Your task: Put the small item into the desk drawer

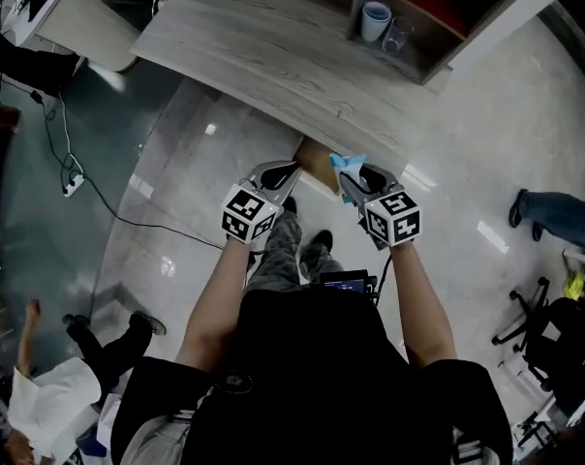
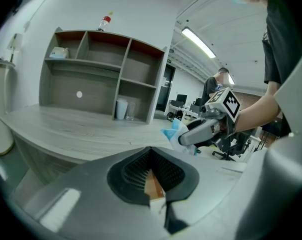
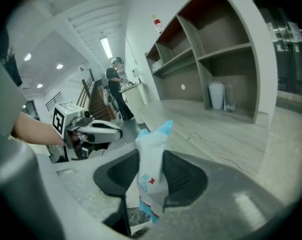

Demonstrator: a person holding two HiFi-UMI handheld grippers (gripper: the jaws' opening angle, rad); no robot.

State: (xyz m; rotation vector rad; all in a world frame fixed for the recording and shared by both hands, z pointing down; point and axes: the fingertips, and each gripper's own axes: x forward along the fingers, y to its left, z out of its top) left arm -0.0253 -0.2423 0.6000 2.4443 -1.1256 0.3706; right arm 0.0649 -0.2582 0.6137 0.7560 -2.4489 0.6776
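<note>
Packet [image 3: 151, 156], crinkly plastic, in right gripper [image 3: 149, 176]

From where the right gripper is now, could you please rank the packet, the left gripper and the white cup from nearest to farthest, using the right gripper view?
1. packet, clamped in the right gripper's jaws.
2. left gripper, off to the left.
3. white cup, far right, in a shelf compartment on the desk.

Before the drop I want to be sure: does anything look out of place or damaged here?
Nothing stands out. The right gripper pinches the blue-and-white packet, which looks intact. The wooden drawer is open under the desk edge, and the cup and glass stand upright in the shelf.
</note>
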